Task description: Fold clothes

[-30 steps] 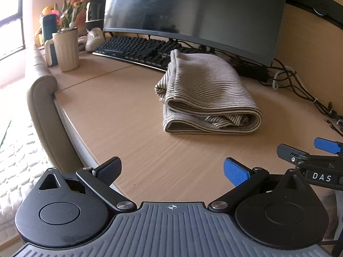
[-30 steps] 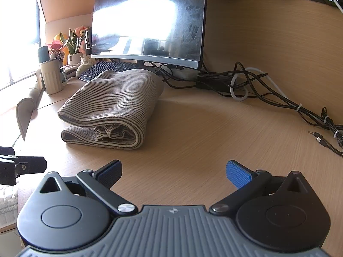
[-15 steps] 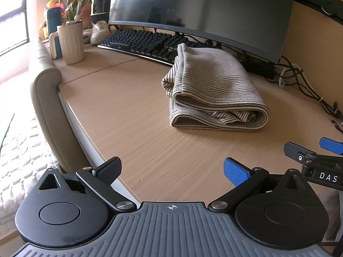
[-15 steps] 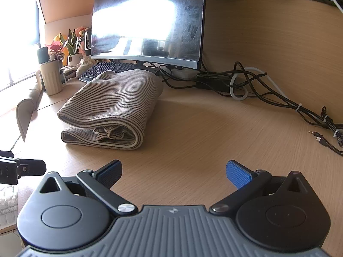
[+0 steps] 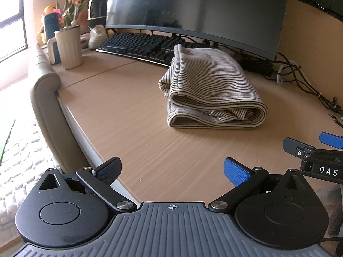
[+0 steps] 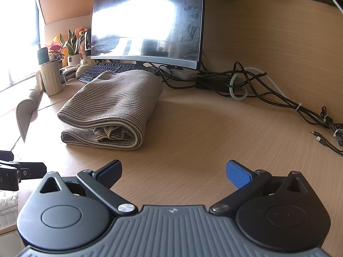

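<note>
The left gripper [image 5: 171, 169] has backed off over the last second. The shirt [image 5: 212, 94] sits farther ahead of its fingers than before, and more bare desk [image 5: 133, 115] shows between them. Its jaws are spread wide and hold nothing. The right gripper [image 6: 173, 170] has hardly moved; it too is wide open and empty, with the shirt [image 6: 113, 105] ahead and left of its fingers, well apart from them. From the left camera the right gripper [image 5: 317, 150] shows at the far right, level with the left fingers.

The shirt lies folded in a thick bundle, its far edge close to the keyboard [image 5: 145, 45] under the monitor [image 5: 197, 6]. With both tools withdrawn and free, I'd say the fold is finished, or near enough. A loose inner layer shows at the near end, but nothing is reaching to tidy it.
</note>
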The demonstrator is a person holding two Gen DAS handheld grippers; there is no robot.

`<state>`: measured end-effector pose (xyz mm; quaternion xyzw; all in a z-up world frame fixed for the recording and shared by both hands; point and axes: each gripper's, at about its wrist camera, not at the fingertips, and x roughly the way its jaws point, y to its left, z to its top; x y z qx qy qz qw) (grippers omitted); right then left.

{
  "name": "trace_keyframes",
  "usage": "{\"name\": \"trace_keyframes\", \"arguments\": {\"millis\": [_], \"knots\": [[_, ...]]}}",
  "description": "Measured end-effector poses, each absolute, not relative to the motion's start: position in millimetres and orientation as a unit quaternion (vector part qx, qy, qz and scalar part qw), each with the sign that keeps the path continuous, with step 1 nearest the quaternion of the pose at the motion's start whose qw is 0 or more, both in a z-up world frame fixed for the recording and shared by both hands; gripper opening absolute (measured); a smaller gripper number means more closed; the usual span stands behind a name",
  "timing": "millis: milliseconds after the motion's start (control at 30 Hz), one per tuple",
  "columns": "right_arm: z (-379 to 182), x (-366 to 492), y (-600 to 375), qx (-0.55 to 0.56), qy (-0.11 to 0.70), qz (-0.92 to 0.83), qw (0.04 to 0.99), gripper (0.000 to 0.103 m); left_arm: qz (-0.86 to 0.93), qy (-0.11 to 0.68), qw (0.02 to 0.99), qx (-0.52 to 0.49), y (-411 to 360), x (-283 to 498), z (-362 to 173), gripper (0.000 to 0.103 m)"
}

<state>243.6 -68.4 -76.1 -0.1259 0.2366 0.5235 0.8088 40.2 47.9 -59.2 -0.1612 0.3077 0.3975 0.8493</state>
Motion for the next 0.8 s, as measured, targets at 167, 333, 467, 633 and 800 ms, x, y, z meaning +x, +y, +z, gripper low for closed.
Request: {"name": "trace_keyframes", "arguments": {"millis": [167, 333, 467, 633, 800], "knots": [[-75.8, 243.6, -68.3, -0.126, 0.237, 0.524, 0.809, 0.103, 0.391, 0.311, 0.852, -0.158, 45.8, 41.2, -59.7, 0.103], [-76.3, 243.6, -68.2, -0.126, 0.237, 0.524, 0.809, 0.103, 0.389, 0.313, 0.851, -0.16, 46.3, 41.7, -60.2, 0.103], [-76.1, 243.0, -68.2, -0.126, 0.237, 0.523, 0.809, 0.103, 0.388, 0.314, 0.851, -0.161, 47.8, 42.2, -62.1, 0.103], [-76.3, 243.0, -67.5, -0.127, 0.238, 0.522, 0.809, 0.103, 0.386, 0.316, 0.851, -0.163, 49.6, 42.8, -64.5, 0.103], [-77.3, 245.1, -67.2, -0.124, 0.243, 0.519, 0.81, 0.103, 0.38, 0.311, 0.858, -0.154, 50.4, 44.3, -66.8, 0.103]]}}
